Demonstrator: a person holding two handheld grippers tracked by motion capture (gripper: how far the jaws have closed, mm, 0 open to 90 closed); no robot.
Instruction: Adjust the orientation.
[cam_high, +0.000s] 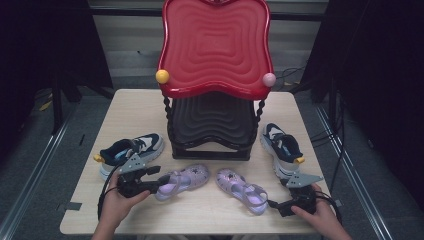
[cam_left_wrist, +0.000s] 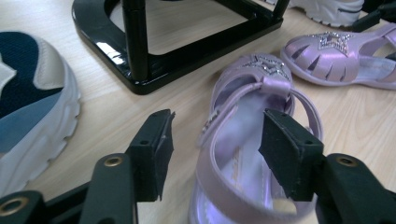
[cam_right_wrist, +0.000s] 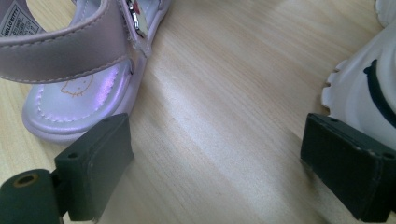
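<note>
Two lilac sandals lie on the wooden table (cam_high: 200, 215) in front of a shoe rack. My left gripper (cam_high: 159, 180) (cam_left_wrist: 215, 135) reaches into the heel end of the left sandal (cam_high: 185, 181) (cam_left_wrist: 275, 86). Its right jaw stands over the insole and its left jaw outside the heel strap, with a gap to the strap, so it is open. My right gripper (cam_high: 275, 206) (cam_right_wrist: 215, 154) stands wide open low over bare table. It lies between the heel of the right sandal (cam_high: 242, 190) (cam_right_wrist: 70, 51) and a sneaker's white sole (cam_right_wrist: 359, 93), touching neither.
A rack with a red top tray (cam_high: 215, 45) and a black lower shelf (cam_high: 212, 125) stands mid-table, its black base (cam_left_wrist: 154, 79) close ahead of my left gripper. One navy-and-white sneaker (cam_high: 132, 147) (cam_left_wrist: 28, 102) lies left of it, its mate (cam_high: 282, 145) right.
</note>
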